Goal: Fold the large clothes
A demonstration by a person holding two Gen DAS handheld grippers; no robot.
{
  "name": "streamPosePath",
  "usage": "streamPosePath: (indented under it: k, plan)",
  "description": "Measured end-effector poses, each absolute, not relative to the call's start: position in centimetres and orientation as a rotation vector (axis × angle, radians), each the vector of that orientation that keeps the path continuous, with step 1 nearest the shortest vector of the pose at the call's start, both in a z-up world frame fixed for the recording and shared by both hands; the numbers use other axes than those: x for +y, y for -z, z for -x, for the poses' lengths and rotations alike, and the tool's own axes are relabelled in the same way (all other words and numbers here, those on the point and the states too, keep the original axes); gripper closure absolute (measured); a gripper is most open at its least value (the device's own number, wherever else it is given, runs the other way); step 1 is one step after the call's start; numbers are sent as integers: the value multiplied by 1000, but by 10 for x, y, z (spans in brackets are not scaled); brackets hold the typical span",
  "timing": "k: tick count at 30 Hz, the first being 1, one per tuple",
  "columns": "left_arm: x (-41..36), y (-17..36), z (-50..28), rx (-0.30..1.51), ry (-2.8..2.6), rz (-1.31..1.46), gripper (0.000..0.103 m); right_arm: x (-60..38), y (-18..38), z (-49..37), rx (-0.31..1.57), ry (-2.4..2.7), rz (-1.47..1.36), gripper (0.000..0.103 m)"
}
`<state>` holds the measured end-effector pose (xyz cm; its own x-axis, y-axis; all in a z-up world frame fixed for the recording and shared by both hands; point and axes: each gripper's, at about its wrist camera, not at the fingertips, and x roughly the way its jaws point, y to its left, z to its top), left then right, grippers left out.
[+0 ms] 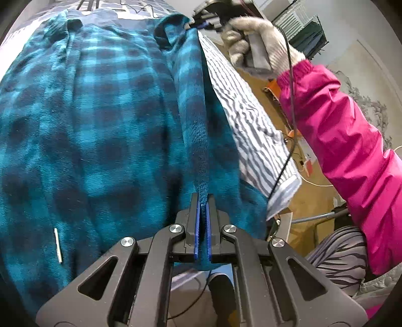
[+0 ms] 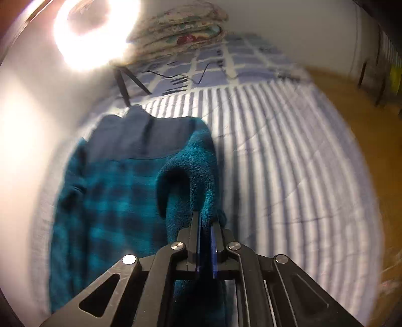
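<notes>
A teal and dark blue plaid fleece garment point(image 1: 88, 120) lies spread on a bed with a grey striped sheet point(image 1: 241, 105). My left gripper point(image 1: 203, 198) is shut on a raised fold along the garment's right edge, the fabric pinched between its blue pads. That fold runs taut up to the far end, where my right gripper point(image 1: 198, 24) holds it, carried by a gloved hand point(image 1: 261, 42) with a pink sleeve point(image 1: 339, 130). In the right wrist view, the right gripper point(image 2: 207, 218) is shut on a bunched corner of the fleece garment point(image 2: 113, 201), near its dark collar area.
A small white stick point(image 1: 58, 245) lies on the fleece at lower left. The striped sheet point(image 2: 289, 163) spreads right of the garment. Folded floral bedding point(image 2: 181, 30), cables and a bright lamp point(image 2: 93, 32) sit at the bed's far end. Wooden floor point(image 2: 371, 125) borders the right.
</notes>
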<state>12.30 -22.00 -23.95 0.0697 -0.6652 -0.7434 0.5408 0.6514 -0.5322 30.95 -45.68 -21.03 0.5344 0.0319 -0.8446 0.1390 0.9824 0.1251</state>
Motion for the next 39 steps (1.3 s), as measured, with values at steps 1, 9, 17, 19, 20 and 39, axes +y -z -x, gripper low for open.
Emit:
streamPosePath:
  k: [1,9,17,19,20,39]
  plan:
    - [-219,239,-123,1195,915,131,102,-445,203,-310,1000,97,-111,100]
    - [-211,262,-123,1276,833,118,102,-383,194,-341,951,-181,-204,69]
    - [-205,260,-122,1270,832,127,102,-433,199,-330,974,-24,-248,63]
    - [-203,259,-123,1267,833,125,102,-446,212,-326,1021,-42,-317,46]
    - [-202,258,-122,1265,834,123,102,-450,218,-324,1031,-54,-346,46]
    - [-212,267,-123,1268,828,83,102,-465,248,-299,1037,-118,-757,60]
